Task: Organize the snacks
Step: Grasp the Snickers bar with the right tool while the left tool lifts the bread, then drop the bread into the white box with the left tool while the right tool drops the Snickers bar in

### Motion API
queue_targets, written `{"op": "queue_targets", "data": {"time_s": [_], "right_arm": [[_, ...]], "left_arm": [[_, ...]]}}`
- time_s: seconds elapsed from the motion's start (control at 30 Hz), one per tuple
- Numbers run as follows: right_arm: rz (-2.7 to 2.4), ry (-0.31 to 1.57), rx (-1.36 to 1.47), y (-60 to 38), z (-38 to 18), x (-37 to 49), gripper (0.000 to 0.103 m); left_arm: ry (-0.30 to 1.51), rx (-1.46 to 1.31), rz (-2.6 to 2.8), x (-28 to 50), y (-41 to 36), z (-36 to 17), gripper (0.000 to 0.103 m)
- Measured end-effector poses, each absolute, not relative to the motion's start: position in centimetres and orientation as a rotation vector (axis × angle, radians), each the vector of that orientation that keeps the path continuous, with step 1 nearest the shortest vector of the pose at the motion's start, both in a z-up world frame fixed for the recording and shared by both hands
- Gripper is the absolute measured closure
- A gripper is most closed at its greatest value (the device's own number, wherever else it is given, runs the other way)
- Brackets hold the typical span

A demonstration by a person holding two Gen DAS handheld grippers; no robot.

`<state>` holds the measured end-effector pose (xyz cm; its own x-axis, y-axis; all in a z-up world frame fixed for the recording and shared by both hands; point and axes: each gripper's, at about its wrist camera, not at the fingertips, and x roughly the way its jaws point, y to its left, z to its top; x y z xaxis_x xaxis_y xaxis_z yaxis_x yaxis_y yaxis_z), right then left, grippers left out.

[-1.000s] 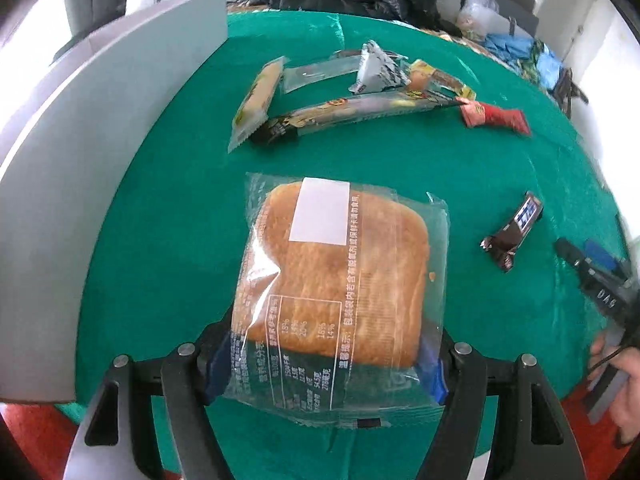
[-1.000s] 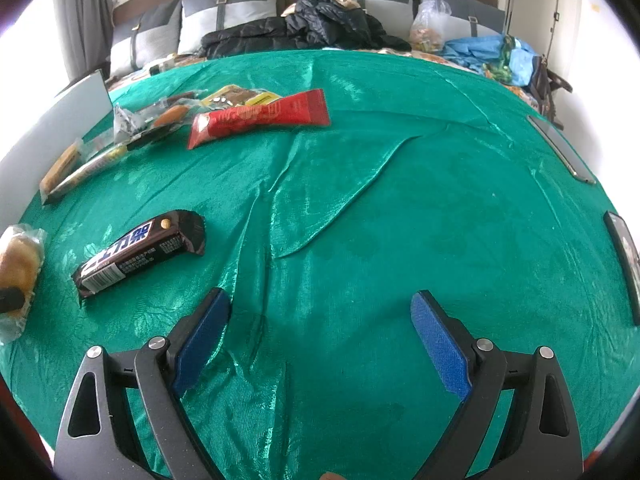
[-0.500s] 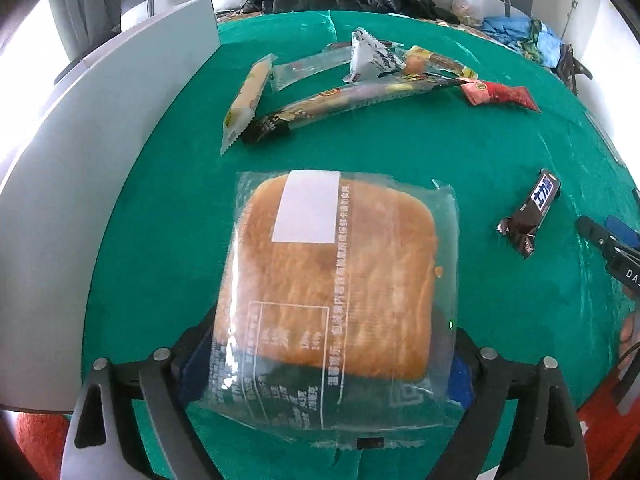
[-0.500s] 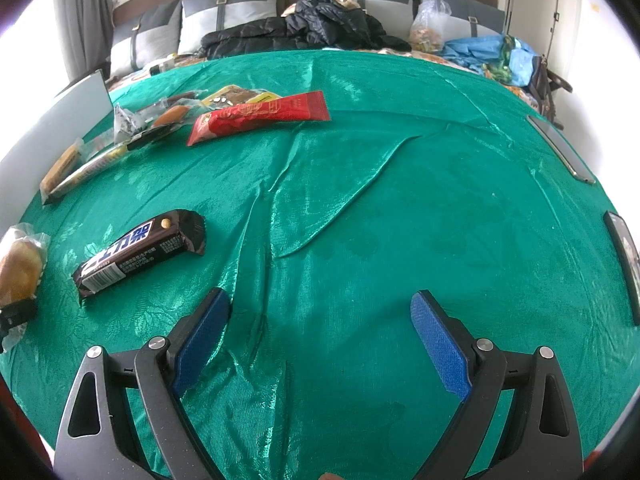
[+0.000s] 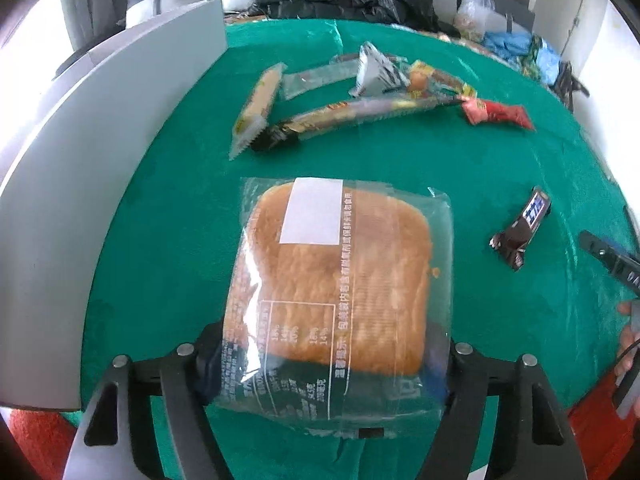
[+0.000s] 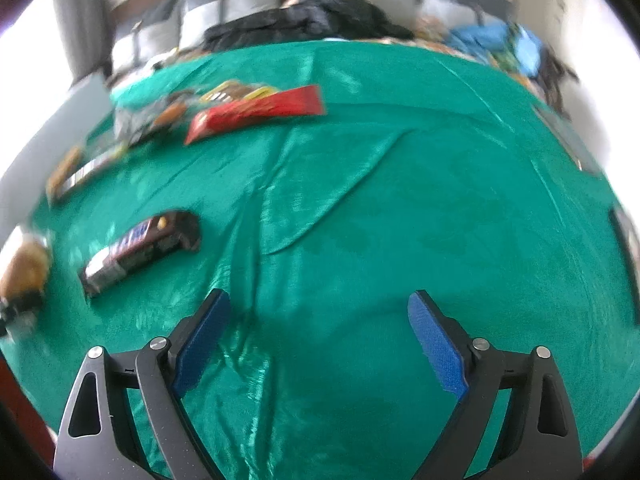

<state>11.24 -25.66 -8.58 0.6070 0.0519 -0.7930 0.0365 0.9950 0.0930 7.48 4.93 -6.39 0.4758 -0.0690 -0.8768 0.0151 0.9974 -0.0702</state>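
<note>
Left gripper [image 5: 328, 364] jaws pinching bread packet [image 5: 340, 280] at near end, frame centre; long axis runs straight away from camera, white label at far end. Right gripper [image 6: 318, 332] jaws spread wide over green cloth [image 6: 400, 220], nothing between. Chocolate bar [image 6: 140, 248] left of frame, slanted toward upper right.

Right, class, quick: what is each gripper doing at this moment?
Left gripper: shut on the bread pack.
Right gripper: open, holding nothing, above the green cloth.
</note>
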Motion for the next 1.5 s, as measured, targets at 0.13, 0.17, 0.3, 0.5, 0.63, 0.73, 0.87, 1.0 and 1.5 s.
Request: {"op": "queue_targets", "data": {"time_s": [0.13, 0.17, 0.3, 0.5, 0.63, 0.73, 0.87, 1.0, 1.5], "right_arm": [[0.029, 0.981, 0.389, -28.1, -7.8, 10.7, 0.011], [0.074, 1.004, 0.484, -27.8, -7.5, 10.8, 0.011], [0.204, 1.09, 0.557, -22.4, -7.1, 12.6, 0.012], [0.097, 1.203, 0.367, -14.0, -7.9, 17.5, 0.012], [-0.038, 1.177, 0.201, -11.4, -8.2, 18.7, 0.017], [-0.108, 1.108, 0.073, -11.1, -8.1, 17.7, 0.085], [-0.078, 1.115, 0.134, -13.4, -8.0, 16.8, 0.086], [0.062, 1.073, 0.305, -15.2, -5.6, 16.0, 0.086], [0.71, 0.879, 0.292, 10.4, 10.2, 20.3, 0.079]], "left_arm": [[1.038, -0.052, -0.021, 6.5, 6.2, -6.0, 0.03], [1.029, -0.036, -0.009, 6.3, 6.4, -6.0, 0.03], [1.0, -0.032, 0.029, 6.0, 7.8, -5.6, 0.03], [0.988, -0.076, 0.059, 5.5, 10.0, -5.2, 0.03], [0.99, -0.052, 0.073, 5.0, 10.5, -5.3, 0.03], [0.989, -0.042, 0.062, 4.9, 10.6, -5.3, 0.03], [0.986, -0.108, 0.006, 4.7, 10.8, -4.7, 0.03], [0.937, -0.23, -0.076, 4.0, 11.9, -1.3, 0.03], [0.922, -0.247, 0.307, 7.4, 33.9, 4.5, 0.019]]}}
